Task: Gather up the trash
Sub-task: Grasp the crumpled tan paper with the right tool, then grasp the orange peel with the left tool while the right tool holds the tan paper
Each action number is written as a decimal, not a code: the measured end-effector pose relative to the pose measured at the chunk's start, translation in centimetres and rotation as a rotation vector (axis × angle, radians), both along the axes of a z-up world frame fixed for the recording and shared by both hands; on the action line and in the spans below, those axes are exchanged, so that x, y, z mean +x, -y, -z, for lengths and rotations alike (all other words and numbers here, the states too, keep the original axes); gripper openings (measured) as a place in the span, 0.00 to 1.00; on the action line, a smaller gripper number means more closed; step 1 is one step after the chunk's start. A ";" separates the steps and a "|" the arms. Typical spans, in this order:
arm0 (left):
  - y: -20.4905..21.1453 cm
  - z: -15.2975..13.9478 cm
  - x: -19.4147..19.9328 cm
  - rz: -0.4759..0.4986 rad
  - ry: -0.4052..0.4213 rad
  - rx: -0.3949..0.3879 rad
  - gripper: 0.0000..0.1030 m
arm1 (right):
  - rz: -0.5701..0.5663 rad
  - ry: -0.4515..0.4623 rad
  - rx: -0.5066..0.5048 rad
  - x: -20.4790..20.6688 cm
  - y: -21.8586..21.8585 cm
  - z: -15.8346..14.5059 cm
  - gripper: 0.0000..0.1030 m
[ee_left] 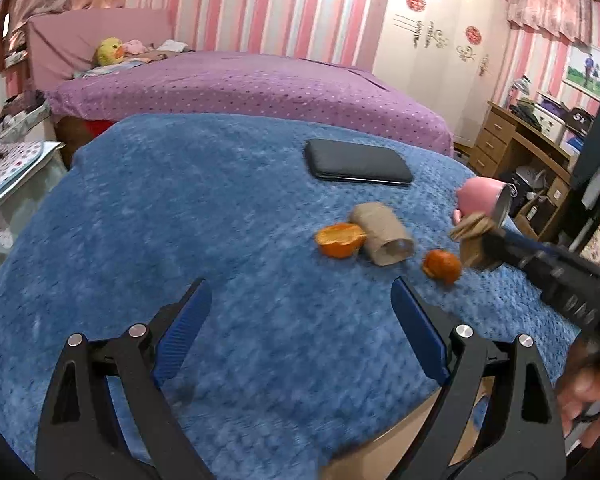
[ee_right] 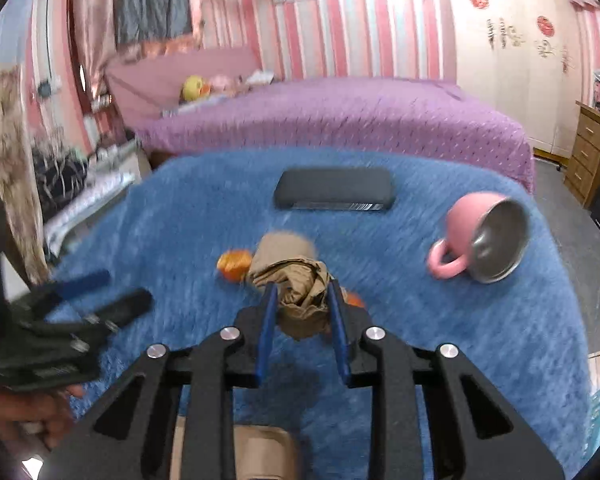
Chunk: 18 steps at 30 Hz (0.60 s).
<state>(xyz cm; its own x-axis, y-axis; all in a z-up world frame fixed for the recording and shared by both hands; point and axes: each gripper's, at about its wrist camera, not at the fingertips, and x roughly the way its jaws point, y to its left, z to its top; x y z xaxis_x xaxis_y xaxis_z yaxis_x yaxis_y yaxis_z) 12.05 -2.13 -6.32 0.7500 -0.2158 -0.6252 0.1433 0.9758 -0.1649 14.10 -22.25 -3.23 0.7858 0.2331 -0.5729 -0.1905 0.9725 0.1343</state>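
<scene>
On the blue blanket (ee_left: pixel 180 220) lie a cardboard tube (ee_left: pixel 384 234), an orange peel half (ee_left: pixel 340 239) and a smaller orange peel (ee_left: pixel 442 266). My right gripper (ee_right: pixel 303 294) is shut on a crumpled brown paper (ee_right: pixel 300 292) and holds it above the blanket; it shows in the left wrist view (ee_left: pixel 476 240) too. Behind the paper are the tube (ee_right: pixel 284 242) and a peel (ee_right: pixel 234 264). My left gripper (ee_left: pixel 300 292) is open and empty, above the blanket's near part; it also shows in the right wrist view (ee_right: pixel 112 294).
A black phone (ee_left: pixel 358 166) lies at the back of the blanket. A pink mug (ee_right: pixel 480 236) lies on its side at the right. A brown box (ee_right: pixel 260 456) sits below the near edge. A purple bed (ee_left: pixel 260 84) is behind, a wooden desk (ee_left: pixel 512 144) at the right.
</scene>
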 end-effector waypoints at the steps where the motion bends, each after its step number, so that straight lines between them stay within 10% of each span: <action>1: 0.5 0.0 0.1 0.009 0.000 -0.002 0.86 | 0.015 0.006 0.005 0.0 0.9 -0.1 0.25; 18: 14.3 2.2 4.6 0.189 -0.095 0.029 0.74 | 0.198 0.007 0.059 1.5 11.5 -0.2 0.26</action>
<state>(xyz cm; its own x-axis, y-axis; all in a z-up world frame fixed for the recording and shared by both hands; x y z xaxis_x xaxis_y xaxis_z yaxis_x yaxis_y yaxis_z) 16.65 -16.41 -8.51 0.6357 -0.3276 -0.6989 0.3090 0.9377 -0.1585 15.58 -33.79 -3.06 0.8236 0.1064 -0.5571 0.0025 0.9815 0.1913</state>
